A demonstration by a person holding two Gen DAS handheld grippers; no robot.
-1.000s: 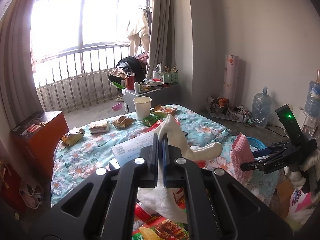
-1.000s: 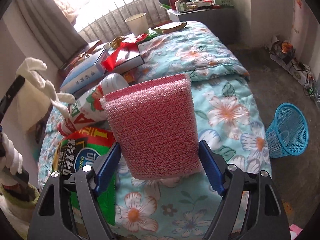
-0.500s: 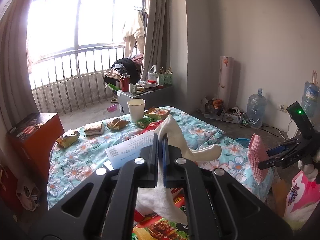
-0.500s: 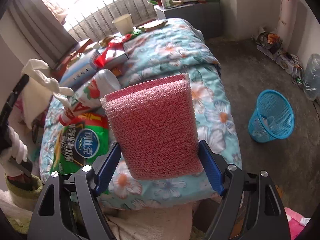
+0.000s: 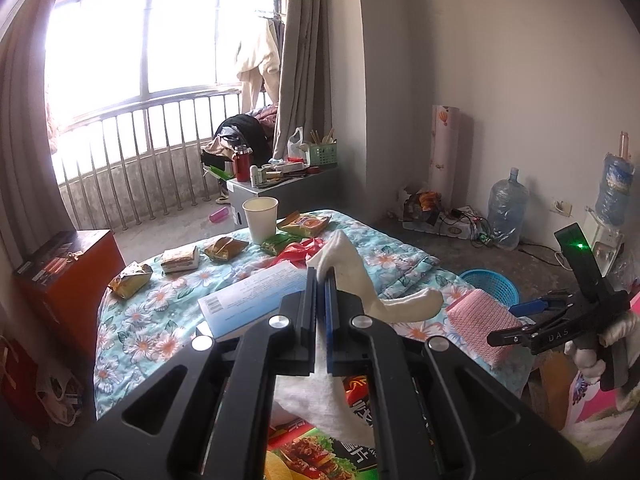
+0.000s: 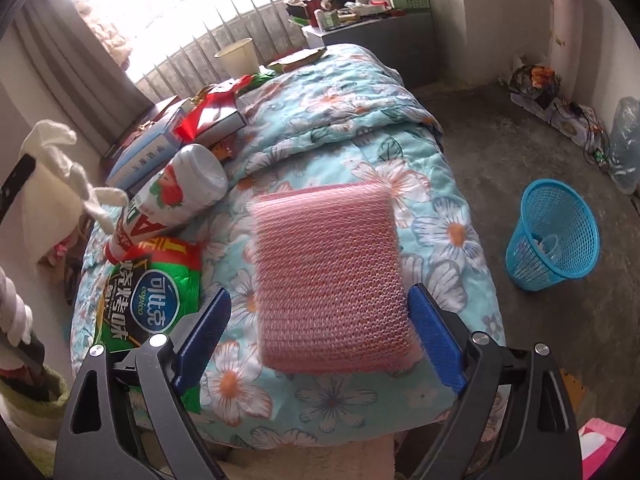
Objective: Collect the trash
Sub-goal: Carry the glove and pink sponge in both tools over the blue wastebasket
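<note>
The flowered quilt [image 6: 424,120] covers a surface whose near rim curves across the bottom of the right wrist view. Bare concrete floor [image 6: 520,152] lies open from 1 to 4 o'clock, where a blue mesh basket [image 6: 554,236] stands upright, well apart from the quilt's edge.

The pink mesh pad [image 6: 330,280] sits between the pads of the right gripper [image 6: 320,336], blurred, its long axis running from 6 toward 12 o'clock, far edge pointing toward the window. The jaws are opening: a gap shows at the left pad, and the right pad stands at the pad's corner; contact there cannot be told. At 9 o'clock lie a green snack bag [image 6: 150,300] and a strawberry-printed bottle [image 6: 176,196], its cap pointing toward 7 o'clock.

The left gripper [image 5: 320,296] has its fingers together, clamped on a white cloth [image 5: 352,272] that trails toward 3 o'clock. Beyond it stand a paper cup [image 5: 261,219] and several wrappers [image 5: 130,278].
</note>
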